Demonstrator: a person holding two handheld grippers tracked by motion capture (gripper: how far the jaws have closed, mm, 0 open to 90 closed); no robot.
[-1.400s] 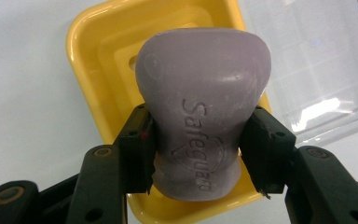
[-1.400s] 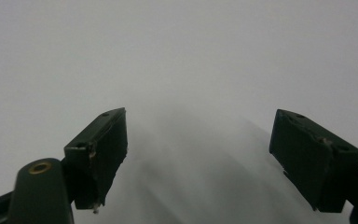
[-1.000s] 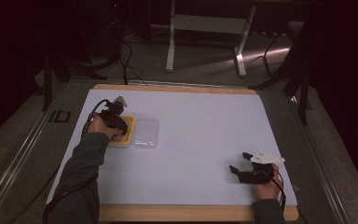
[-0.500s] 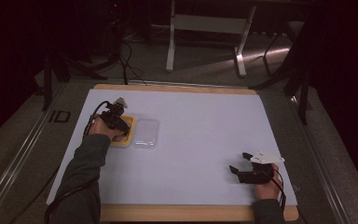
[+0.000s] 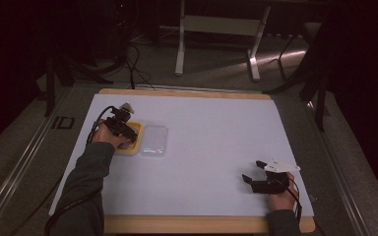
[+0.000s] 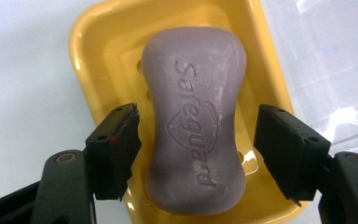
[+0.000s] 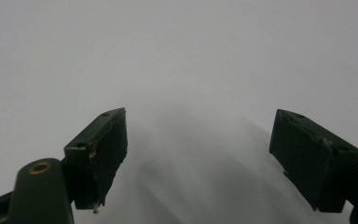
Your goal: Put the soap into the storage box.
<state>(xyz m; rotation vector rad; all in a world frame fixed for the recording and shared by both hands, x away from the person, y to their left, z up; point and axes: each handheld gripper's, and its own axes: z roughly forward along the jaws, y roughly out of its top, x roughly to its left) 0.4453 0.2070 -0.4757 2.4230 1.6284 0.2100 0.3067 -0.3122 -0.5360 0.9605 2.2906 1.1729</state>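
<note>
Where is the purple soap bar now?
The soap bar lies in the yellow dish at the table's left side, between the open left gripper jaws, beside a clear lid.

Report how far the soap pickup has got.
Done: the left gripper has reached the yellow soap dish, jaws open astride the purple soap bar. In hand: closing on it; gaps show on both sides. Left: the grip and lift. The clear lid lies beside the dish; the right gripper rests open.
</note>
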